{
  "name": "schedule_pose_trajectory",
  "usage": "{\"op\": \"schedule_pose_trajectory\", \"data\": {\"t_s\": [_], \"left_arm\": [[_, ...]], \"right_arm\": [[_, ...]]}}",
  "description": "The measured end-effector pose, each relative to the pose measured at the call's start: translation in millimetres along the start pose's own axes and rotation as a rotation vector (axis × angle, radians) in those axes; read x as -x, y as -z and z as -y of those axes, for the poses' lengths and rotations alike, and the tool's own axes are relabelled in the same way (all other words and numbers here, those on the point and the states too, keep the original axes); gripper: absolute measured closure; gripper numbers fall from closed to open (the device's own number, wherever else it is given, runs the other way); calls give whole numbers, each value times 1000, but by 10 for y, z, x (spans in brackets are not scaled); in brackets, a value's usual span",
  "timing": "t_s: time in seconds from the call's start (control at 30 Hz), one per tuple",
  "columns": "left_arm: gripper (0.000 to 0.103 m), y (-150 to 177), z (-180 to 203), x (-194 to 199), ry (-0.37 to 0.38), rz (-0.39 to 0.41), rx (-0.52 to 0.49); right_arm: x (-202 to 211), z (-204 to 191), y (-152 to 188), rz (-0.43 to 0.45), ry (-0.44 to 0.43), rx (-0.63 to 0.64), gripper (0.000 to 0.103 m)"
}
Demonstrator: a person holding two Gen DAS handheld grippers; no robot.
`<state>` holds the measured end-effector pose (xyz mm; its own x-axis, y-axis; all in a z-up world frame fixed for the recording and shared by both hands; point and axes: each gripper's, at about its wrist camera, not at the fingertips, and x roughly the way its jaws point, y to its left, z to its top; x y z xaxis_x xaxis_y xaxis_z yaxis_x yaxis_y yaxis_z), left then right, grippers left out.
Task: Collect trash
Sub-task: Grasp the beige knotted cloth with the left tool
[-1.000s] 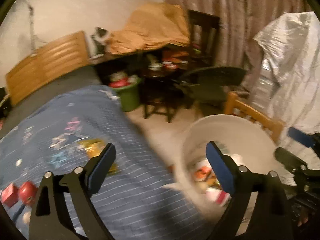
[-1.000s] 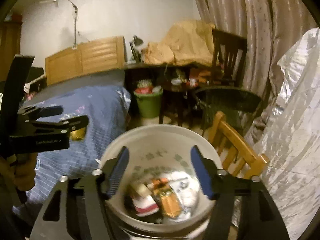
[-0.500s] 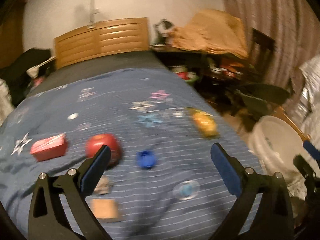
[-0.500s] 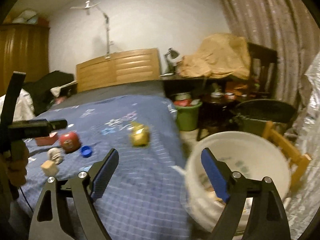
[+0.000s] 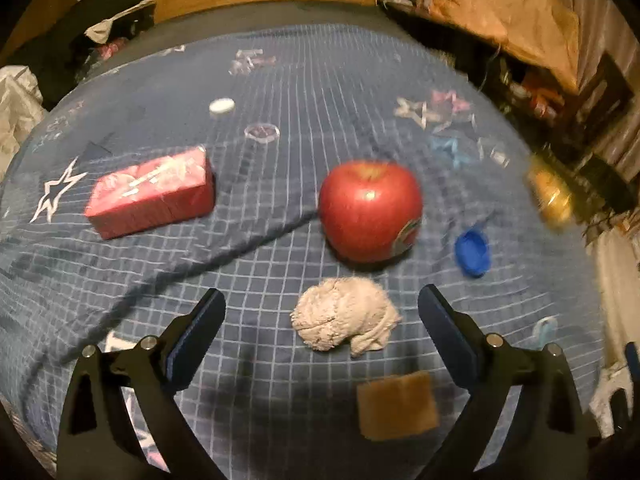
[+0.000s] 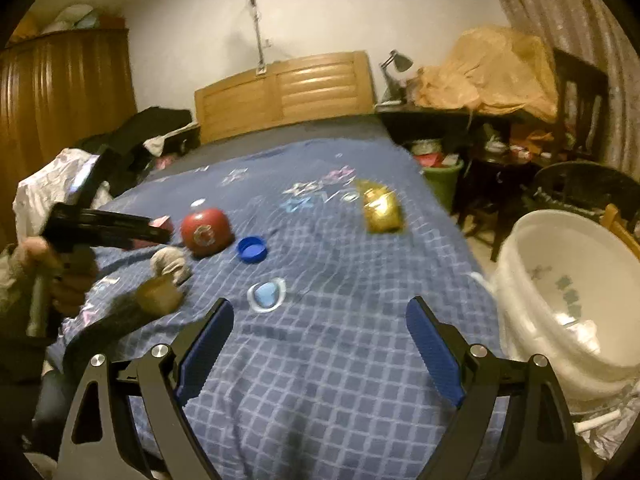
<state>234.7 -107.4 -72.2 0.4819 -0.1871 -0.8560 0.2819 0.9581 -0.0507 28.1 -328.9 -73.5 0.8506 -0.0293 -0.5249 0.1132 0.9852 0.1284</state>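
Observation:
Trash lies on the blue checked bed cover (image 5: 280, 80). My left gripper (image 5: 320, 300) is open and points down at a crumpled tissue wad (image 5: 346, 316), which lies just ahead between its fingers, untouched. Around it are a red apple (image 5: 370, 210), a red box (image 5: 150, 190), a blue bottle cap (image 5: 472, 254) and a brown square scrap (image 5: 396, 404). My right gripper (image 6: 320, 307) hangs over the cover with its jaws opening and nothing between them. Ahead of it lie a clear lid (image 6: 266, 294), the blue cap (image 6: 251, 249) and a golden wrapper (image 6: 381, 208).
A white bucket (image 6: 560, 280) with trash in it stands on the floor right of the bed. A hand (image 6: 52, 264) holds the left gripper (image 6: 120, 232) at the left. Beyond are a wooden headboard (image 6: 288, 88), a green bin (image 6: 444, 180), a cluttered desk and chairs.
Both views swung left from the white bucket to the bed. The left gripper came down over the tissue wad. The right jaws stand wider apart.

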Motion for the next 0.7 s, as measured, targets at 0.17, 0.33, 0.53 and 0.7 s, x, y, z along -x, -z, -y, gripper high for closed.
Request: {"op": "schedule_pose_trajectory", "data": {"t_s": [0.17, 0.33, 0.53, 0.7], "left_arm": [[56, 42, 25, -320, 32, -61, -24], [60, 58, -195, 65, 39, 71, 71], [60, 358, -614, 862, -62, 297, 192], [58, 742, -825, 1011, -133, 312, 245]], "right_arm": [[-77, -159, -11, -36, -73, 14, 15], [-125, -488, -83, -49, -170, 65, 18], [-391, -1033, -168, -99, -300, 127, 20], [-807, -1539, -145, -202, -366, 130, 25]]}}
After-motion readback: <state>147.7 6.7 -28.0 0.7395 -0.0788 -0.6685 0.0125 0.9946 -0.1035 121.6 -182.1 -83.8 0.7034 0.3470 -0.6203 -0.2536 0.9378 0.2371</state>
